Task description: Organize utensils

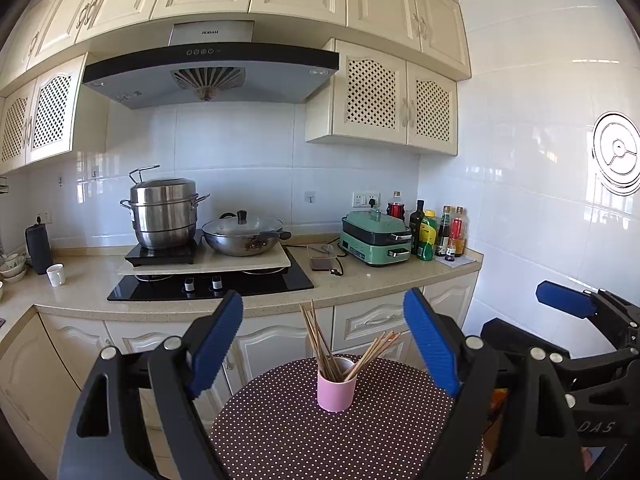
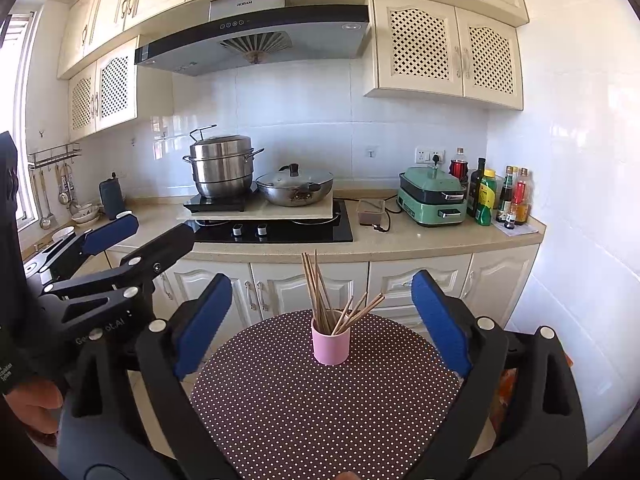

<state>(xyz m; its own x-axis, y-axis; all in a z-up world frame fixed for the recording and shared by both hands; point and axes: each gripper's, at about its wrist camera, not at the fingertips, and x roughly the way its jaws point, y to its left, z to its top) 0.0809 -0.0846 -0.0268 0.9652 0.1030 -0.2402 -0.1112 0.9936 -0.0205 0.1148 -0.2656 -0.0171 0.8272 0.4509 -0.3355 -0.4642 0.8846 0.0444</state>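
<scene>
Two grippers — left gripper (image 1: 323,344) and right gripper (image 2: 322,322), fingers spread and empty — frame the pink cup (image 1: 336,384) of chopsticks (image 1: 320,340) at mid-frame on the dotted tabletop (image 1: 280,432) — a careless nudge could tip it.

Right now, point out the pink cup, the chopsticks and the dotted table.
pink cup (image 1: 336,394), left wrist view, front wall.
chopsticks (image 1: 318,338), left wrist view, shafts of the left bunch above the rim.
dotted table (image 2: 320,412), right wrist view, bare top before the cup.

Left gripper (image 1: 324,344), right gripper (image 2: 322,322): jaws wide.
</scene>
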